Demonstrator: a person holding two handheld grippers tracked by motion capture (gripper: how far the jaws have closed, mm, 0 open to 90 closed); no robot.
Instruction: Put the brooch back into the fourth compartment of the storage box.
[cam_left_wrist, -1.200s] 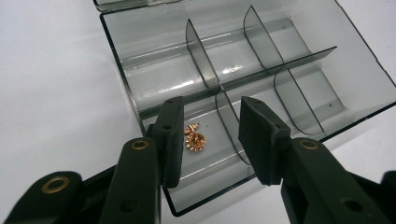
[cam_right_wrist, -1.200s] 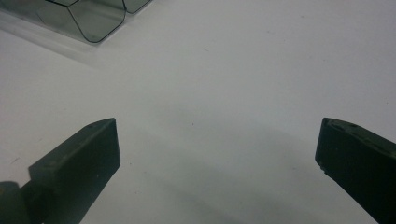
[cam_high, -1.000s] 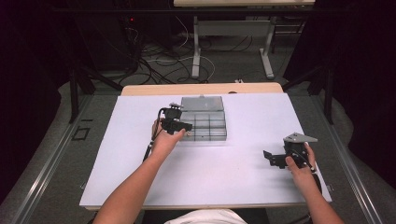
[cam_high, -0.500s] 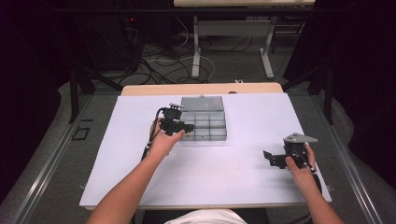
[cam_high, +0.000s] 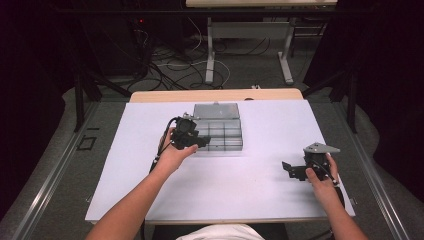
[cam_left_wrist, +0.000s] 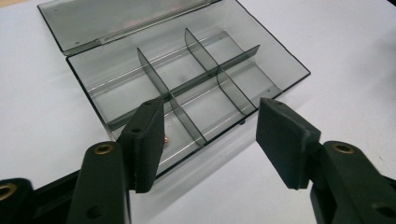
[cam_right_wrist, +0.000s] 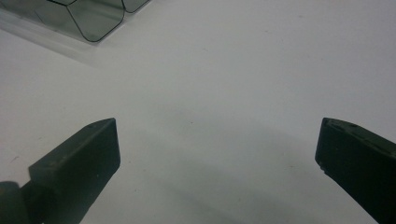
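Observation:
A smoky clear compartment box (cam_high: 216, 112) lies mid-table with its lid open flat behind it. My left gripper (cam_high: 202, 142) hovers at its near-left corner, held by a hand. In the left gripper view the jaws stand apart over the box (cam_left_wrist: 280, 52); they have just been opening and the pads (cam_left_wrist: 286, 140) press on nothing. A tiny brass-coloured piece (cam_left_wrist: 165, 138) lies in the nearest compartment, beside the left pad. My right gripper (cam_high: 287, 168) rests low at the table's right, wide open, with bare white table between its jaws (cam_right_wrist: 217, 154).
The white table top (cam_high: 260, 195) stretches between the two hands. A corner of the box (cam_right_wrist: 93, 21) shows far off in the right gripper view. Beyond the wooden back edge (cam_high: 215, 95) the floor holds cables and desk legs.
My left gripper has shifted slightly toward the near side at the box's left end. The right gripper and hand have stayed put.

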